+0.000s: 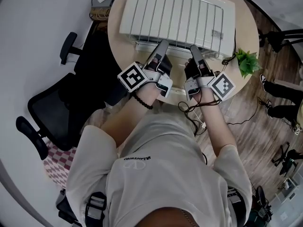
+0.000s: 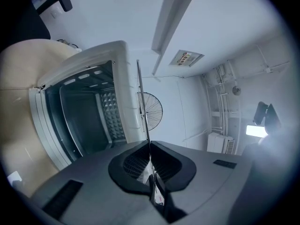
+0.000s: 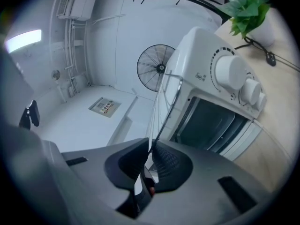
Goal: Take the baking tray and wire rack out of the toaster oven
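Room: wood-plank floor (image 1: 246, 141), pale walls. Work surface: one round, light wood table (image 1: 246, 27).

Count on the table:
- one white toaster oven (image 3: 197, 55)
- one small green potted plant (image 1: 247, 61), at the right edge
- a black cable beside the plant

Count off the table:
- one black office chair (image 1: 61, 103), left of the table
- one checked cushion (image 1: 59, 167), lower left
- one standing fan (image 3: 154, 74), far across the room (both gripper views show it)
- one wall air-conditioner unit (image 3: 77, 1)
- a second person's legs (image 1: 279, 98), at the right edge of the head view

Oven: front open. The left gripper view looks into the dark cavity with its side rails. The control knobs sit on the front panel.

Wire rack (image 1: 177, 18): one, outside the cavity. It is held flat and roughly level, just above the height of the oven top. From the head view its bars lie over the white oven roof. In both gripper views it runs edge-on as a thin line away from the jaws.

Grippers: two, side by side at the rack's near edge, both pointing level toward the oven.
- Left gripper (image 1: 161, 46): jaws closed almost completely, with the rack's thin wire edge pinched between the pads.
- Right gripper (image 1: 194, 51): jaws closed on the same edge further right, a little wider than the left. The wire is caught where the pads meet.
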The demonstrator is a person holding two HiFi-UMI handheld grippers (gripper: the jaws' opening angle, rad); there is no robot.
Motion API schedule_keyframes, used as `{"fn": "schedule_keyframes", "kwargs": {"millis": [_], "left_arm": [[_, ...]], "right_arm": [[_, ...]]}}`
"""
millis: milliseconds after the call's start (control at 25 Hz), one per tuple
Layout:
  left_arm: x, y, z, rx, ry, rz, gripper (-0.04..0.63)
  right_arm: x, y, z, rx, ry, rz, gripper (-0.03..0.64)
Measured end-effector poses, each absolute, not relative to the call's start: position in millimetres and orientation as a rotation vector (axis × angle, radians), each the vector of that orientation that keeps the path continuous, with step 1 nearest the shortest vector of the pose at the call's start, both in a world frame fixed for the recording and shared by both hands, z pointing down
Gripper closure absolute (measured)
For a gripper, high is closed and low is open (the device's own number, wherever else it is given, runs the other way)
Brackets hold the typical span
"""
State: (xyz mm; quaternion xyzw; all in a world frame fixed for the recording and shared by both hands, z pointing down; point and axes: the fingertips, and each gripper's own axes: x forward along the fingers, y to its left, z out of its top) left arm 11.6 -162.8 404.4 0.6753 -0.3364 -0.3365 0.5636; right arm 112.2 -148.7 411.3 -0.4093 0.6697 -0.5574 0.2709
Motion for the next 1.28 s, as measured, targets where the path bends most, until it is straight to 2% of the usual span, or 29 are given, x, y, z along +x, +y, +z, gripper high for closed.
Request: {"fn": "schedule_keyframes", "kwargs": {"millis": [680,840,1000,1280], "left_arm": [[12.7,-170.0,408.0,1.601,-0.794,-0.771,0.576],[11.5,-168.9,403.8,1.608,-0.786,-0.801,0.518],[7.5,-166.0,406.6,1.617,-0.786,-0.818,0.461],[-18.7,-120.5,425.6,1.64,-0.806,-0.8,0.448]], "right_arm": [[111.7,-153.0,411.3,-1.096,1.765,-1.512,0.588],[112.0,-152.3,412.5,-1.087,1.752,-1.502,0.584],[112.8,-149.8,415.2,-1.072,1.74,-1.479,0.538],[108.4,-113.8,419.0,-1.063,1.784,-1.426,0.538]]}}
